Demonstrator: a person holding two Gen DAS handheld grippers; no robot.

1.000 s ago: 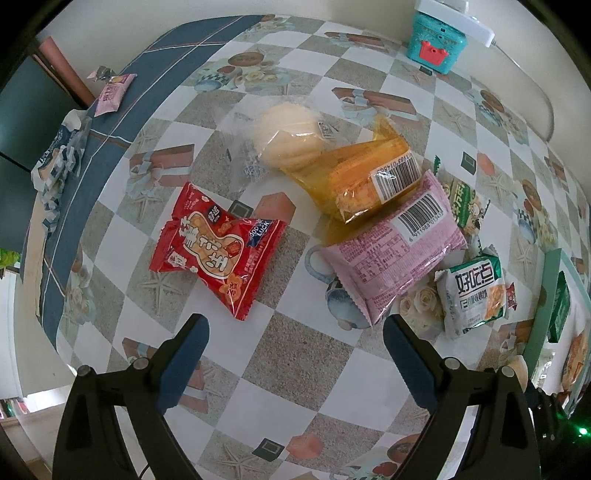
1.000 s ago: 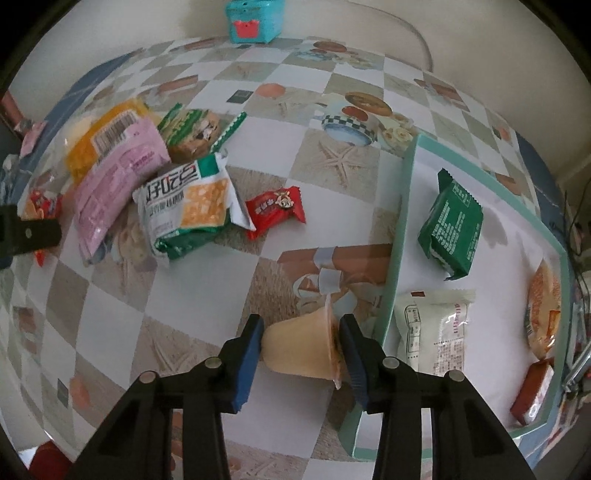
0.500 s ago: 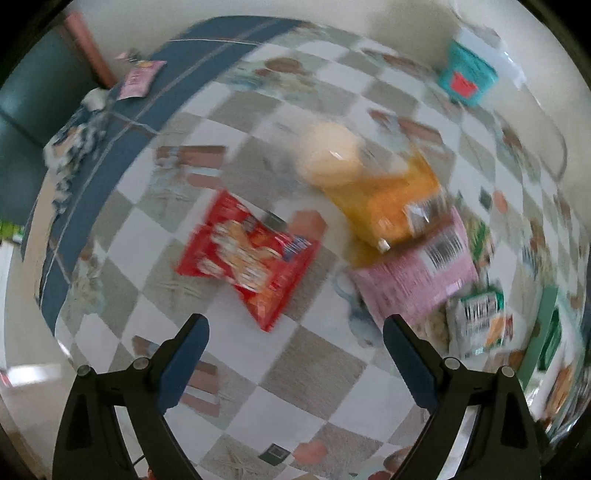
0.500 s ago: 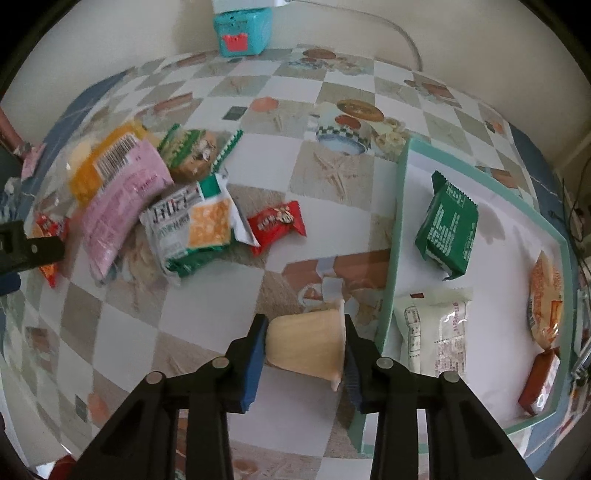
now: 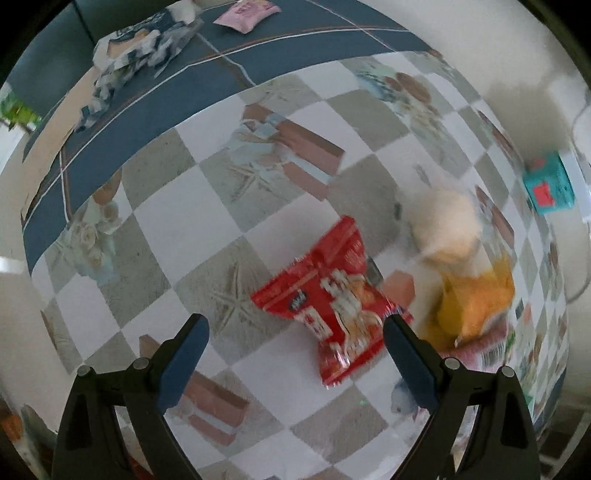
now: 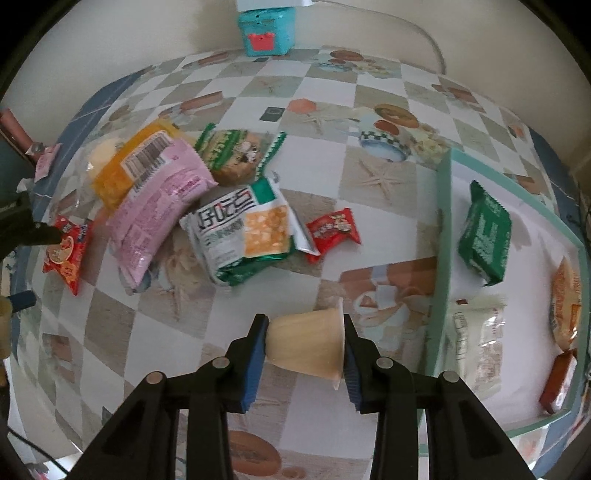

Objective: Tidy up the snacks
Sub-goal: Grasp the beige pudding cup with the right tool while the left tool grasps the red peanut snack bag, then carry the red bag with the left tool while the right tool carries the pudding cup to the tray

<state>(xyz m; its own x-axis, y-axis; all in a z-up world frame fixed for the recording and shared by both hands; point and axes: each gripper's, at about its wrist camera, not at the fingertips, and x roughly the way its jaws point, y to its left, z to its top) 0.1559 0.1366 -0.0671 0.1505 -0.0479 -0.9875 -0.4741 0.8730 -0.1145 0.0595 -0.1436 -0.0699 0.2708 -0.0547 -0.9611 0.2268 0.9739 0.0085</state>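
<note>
My right gripper [image 6: 304,350] is shut on a pale yellow jelly cup [image 6: 306,345], held above the table just left of the teal-rimmed tray [image 6: 441,236]. The tray holds a green packet [image 6: 484,232], a white packet [image 6: 476,343] and other snacks. Loose snacks lie on the table: a pink bag [image 6: 159,206], an orange bag [image 6: 129,166], a green-white cracker bag [image 6: 243,236], a small red packet [image 6: 334,232]. My left gripper [image 5: 293,350] is open over the table, a red snack packet [image 5: 332,299] just ahead between its fingers.
A teal box [image 6: 266,27] stands at the wall. A bun in clear wrap [image 5: 447,225] lies beside the orange bag [image 5: 476,302]. A pink sachet [image 5: 245,13] and crumpled paper [image 5: 140,48] lie on the blue table border.
My left gripper swung left and closer to the red packet; its view is blurred. My right gripper rose slightly with the jelly cup, which now lies sideways between the fingers.
</note>
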